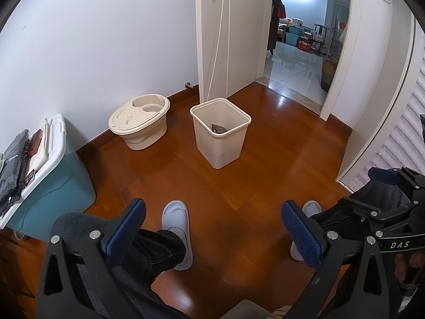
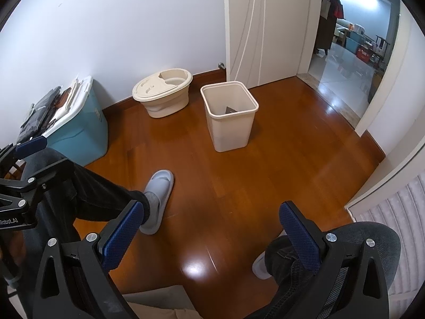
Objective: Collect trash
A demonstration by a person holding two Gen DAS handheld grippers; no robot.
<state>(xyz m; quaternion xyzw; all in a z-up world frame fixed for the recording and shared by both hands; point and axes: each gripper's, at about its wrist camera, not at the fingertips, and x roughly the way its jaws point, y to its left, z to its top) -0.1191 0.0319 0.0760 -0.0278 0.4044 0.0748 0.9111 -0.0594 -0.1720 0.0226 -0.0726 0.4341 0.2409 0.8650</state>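
Bin (image 1: 220,133) is the one task thing in plain sight: a cream, square waste bin standing upright on the wooden floor (image 1: 265,172), ahead of both tongs and well apart from them, near the open door (image 1: 225,34). From the left gripper (image 1: 213,235) it lies almost straight ahead; from the right gripper (image 2: 211,235) it is ahead too, only a little to the right, so neither hand looks clearly nearer, and I cannot tell which would reach first. Both tongs are spread wide with nothing between the blue pads, held low over the knees of a seated person whose slippers (image 1: 176,235) rest on the floor between tongs and bin. The bin has no long axis to speak of; its mouth faces up, so anything would go in from above. A dark scrap (image 2: 230,110) lies inside it, too small to identify. No loose trash shows on the bare floor in either view; it may lie outside the frame, or behind the legs and gripper bodies that block the lower part of both pictures. A lidded cream bucket (image 1: 139,121) and a blue storage box (image 1: 55,180) stand by the wall to the left.
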